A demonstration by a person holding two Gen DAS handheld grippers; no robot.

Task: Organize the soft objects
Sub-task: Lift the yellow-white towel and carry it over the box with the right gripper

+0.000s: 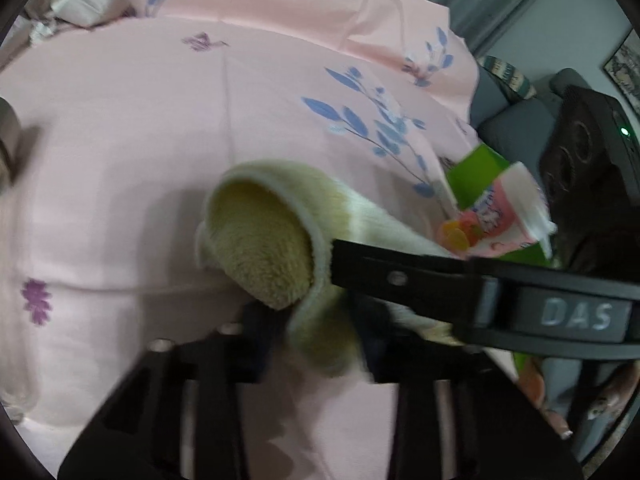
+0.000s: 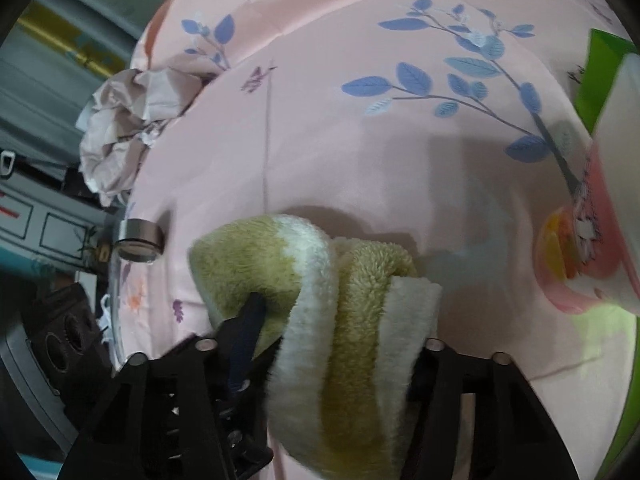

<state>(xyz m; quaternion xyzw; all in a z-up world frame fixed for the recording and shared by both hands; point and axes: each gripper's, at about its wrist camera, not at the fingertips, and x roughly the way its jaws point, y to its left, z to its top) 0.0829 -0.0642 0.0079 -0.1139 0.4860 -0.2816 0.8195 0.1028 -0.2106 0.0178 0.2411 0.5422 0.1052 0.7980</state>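
The left claw (image 1: 320,332) points down at a slant over the bed. Its jaws are nearly together, and they pinch a fold of the fuzzy sock (image 1: 264,240) between them. The sock is cream and yellow-green, and its round open mouth faces up and to the left. The right claw's black finger (image 1: 400,276) crosses the left view from the right edge, and its tip touches the sock's rim.

In the right view, the right claw (image 2: 332,344) also points steeply down. The sock (image 2: 344,320) is bunched thick between its two jaws, so this claw grips the sock too. On the left, the other claw's dark tip (image 2: 250,320) pokes into the yellow part of the sock. Both claws hold the same sock, which sits low over the sheet (image 1: 160,160).

The sheet is pink with blue leaves and small purple flowers, and it covers the bed. A short round silver thing (image 2: 140,240) stands on the sheet just left of the sock. To the right of the sock lies a pink and white pack (image 1: 496,216) with orange fruit on it. It rests on a green box (image 1: 476,172) at the bed's edge.

Farther off, a crumpled pale cloth (image 2: 128,120) lies near the far left edge of the bed. Past the bed are grey walls, blurry and dim.
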